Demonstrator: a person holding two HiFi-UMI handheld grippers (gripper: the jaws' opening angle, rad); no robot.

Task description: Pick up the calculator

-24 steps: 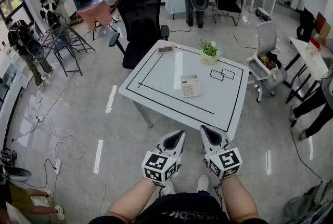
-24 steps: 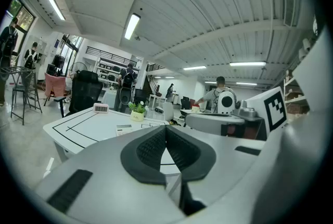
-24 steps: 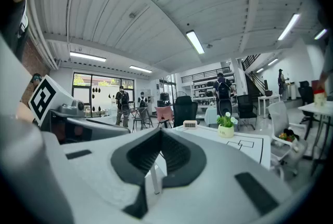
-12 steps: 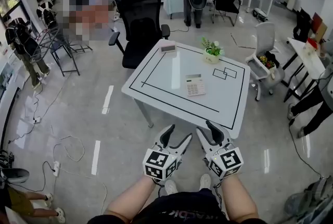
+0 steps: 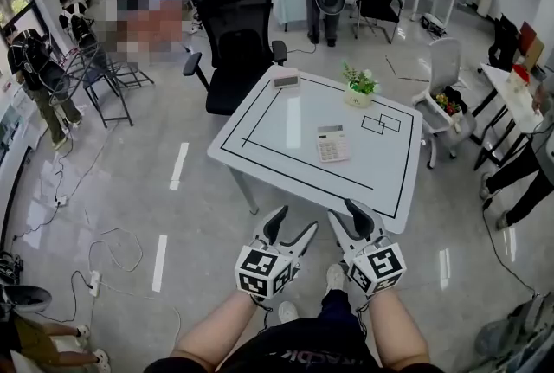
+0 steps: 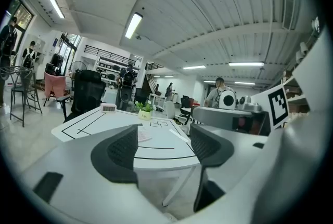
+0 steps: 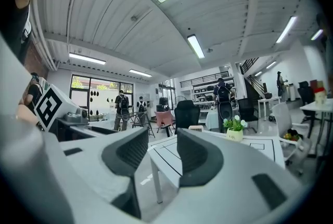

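Observation:
The calculator (image 5: 332,144) is pale with rows of keys and lies flat near the middle of the white table (image 5: 260,116), inside its black outline. Both grippers hang in front of the table's near edge, short of it and apart from the calculator. My left gripper (image 5: 293,222) is open, its jaws have just been opening, and nothing is between them. My right gripper (image 5: 346,214) is likewise open and empty after just opening. In the left gripper view the calculator (image 6: 144,135) shows beyond the open gripper (image 6: 164,137). The right gripper view shows only the table's corner (image 7: 161,158) past that gripper (image 7: 162,141).
A small potted plant (image 5: 357,90) and a desk clock (image 5: 285,79) stand at the table's far side. A black office chair (image 5: 238,51) is behind the table and a white chair (image 5: 441,94) to its right. Cables (image 5: 104,250) lie on the floor at left. People stand around the room.
Both grippers went from shut to open. The table sits slightly further right in the head view.

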